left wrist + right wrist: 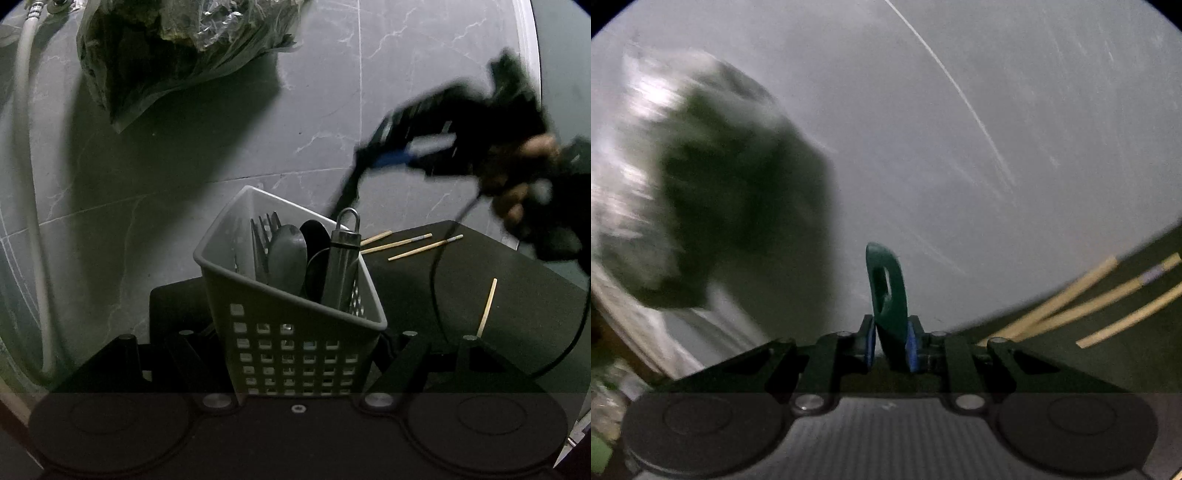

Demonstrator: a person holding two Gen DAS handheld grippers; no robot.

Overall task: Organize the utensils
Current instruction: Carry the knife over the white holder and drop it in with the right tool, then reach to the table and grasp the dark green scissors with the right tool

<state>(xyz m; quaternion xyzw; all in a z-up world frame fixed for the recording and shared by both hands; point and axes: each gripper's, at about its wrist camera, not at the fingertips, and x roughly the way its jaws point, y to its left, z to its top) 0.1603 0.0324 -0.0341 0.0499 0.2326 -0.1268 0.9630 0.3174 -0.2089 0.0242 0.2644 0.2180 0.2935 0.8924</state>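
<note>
A grey perforated utensil basket [295,332] stands tilted on a black table, and my left gripper [299,334] is shut on its lower walls. Inside it are a fork [264,236], a grey spoon [288,254], a black spoon [316,236] and a metal cylinder with a loop [341,266]. Several wooden chopsticks [406,242] lie on the table behind it. My right gripper [891,343] is shut on a dark green utensil handle [886,284] with a hole at its end. In the left wrist view that gripper [380,158] hangs blurred above the basket's right, held by a hand.
A crumpled plastic bag [177,48] lies on the grey marble surface [332,92] behind the basket. A pale hose [29,184] runs down the left. One chopstick [487,306] lies apart on the black table [517,295]. A black cable [439,266] loops across it.
</note>
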